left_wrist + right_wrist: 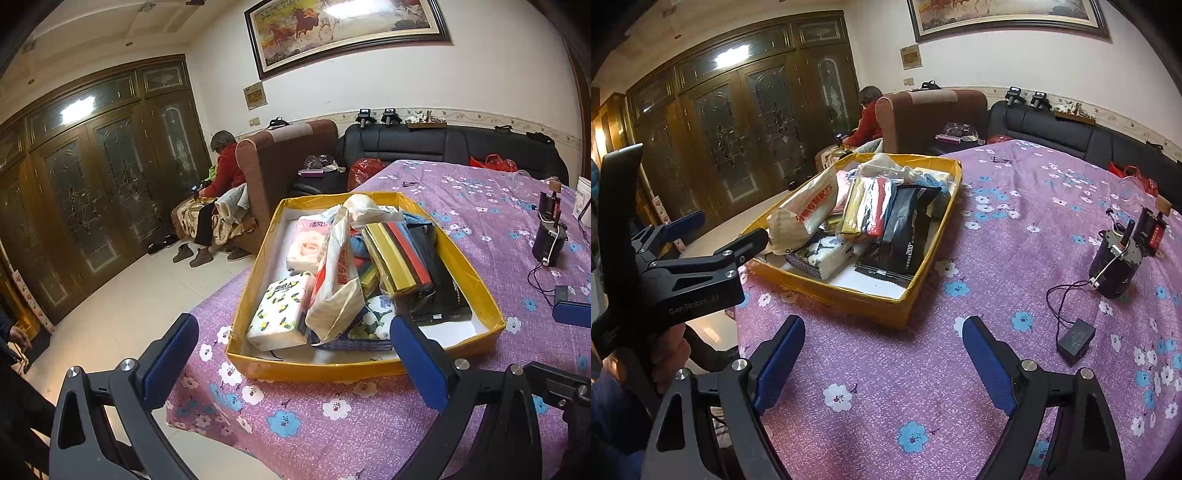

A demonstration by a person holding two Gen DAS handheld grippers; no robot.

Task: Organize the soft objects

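Both grippers were released and empty: left gripper (295, 339) near the box (332, 367), right gripper (882, 343) over cloth, likely staged.

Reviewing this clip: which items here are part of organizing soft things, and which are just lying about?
Job:
- yellow box
- lemon tissue pack
- pink tissue pack
- white bag
- striped cloth pack
- black pack
- left tongs, open
- right tongs, open

Lying about:
- black cylinder
- adapter
- red bag
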